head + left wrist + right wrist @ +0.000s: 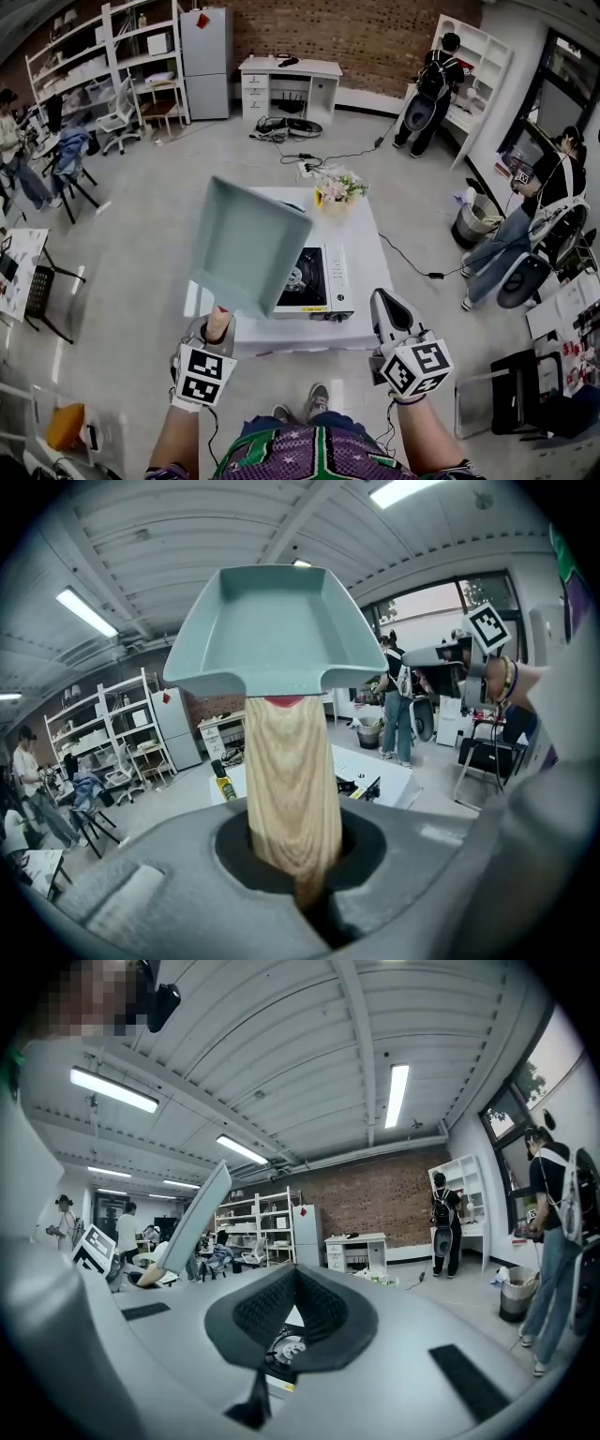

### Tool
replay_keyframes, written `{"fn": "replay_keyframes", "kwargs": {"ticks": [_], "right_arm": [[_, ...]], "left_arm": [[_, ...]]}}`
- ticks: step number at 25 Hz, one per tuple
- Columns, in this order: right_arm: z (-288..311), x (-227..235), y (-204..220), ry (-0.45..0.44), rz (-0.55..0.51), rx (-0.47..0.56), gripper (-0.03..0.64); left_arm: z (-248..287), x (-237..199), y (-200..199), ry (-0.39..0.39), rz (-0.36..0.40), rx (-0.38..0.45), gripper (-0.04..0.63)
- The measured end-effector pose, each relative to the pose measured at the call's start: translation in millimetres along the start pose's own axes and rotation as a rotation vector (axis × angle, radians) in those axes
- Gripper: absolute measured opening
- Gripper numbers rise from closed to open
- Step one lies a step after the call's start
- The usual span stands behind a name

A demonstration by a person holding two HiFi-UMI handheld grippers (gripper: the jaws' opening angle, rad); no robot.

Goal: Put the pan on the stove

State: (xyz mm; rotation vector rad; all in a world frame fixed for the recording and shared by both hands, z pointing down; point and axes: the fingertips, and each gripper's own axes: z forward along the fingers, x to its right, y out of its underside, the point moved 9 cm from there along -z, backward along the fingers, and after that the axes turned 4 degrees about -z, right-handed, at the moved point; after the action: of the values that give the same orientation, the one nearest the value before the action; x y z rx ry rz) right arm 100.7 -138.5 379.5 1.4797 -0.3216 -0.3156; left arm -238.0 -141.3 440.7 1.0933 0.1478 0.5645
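A pale teal square pan (248, 244) with a light wooden handle (291, 789) is held up in the air, tilted, over the left part of the white table (370, 253). My left gripper (214, 333) is shut on the handle's end. The portable gas stove (309, 281) sits on the table's near side, partly hidden behind the pan. My right gripper (386, 305) hovers just right of the stove's front corner, shut and empty. In the right gripper view the pan (202, 1208) shows edge-on at the left, and the stove's burner (286, 1346) shows through the gap behind the closed jaws.
A vase of flowers (337, 187) stands at the table's far edge, and an oil bottle (223, 782) stands on its left side. A cable (412, 258) runs across the floor to the right. People, chairs and shelves ring the room.
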Motion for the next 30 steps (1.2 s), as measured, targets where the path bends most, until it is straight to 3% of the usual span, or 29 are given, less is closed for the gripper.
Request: {"fn": "replay_keyframes", "kwargs": {"ticks": [10,30], "right_arm": [[40,32,9,-0.024,0.015,0.004,0.002],[103,81,21,-0.04,0.055,-0.013,0.002]], "left_arm": [[53,-3,5,0.036,-0.015,-0.05,0.014],[151,-30,21,0.178,0.204,-0.273,0.014]]}}
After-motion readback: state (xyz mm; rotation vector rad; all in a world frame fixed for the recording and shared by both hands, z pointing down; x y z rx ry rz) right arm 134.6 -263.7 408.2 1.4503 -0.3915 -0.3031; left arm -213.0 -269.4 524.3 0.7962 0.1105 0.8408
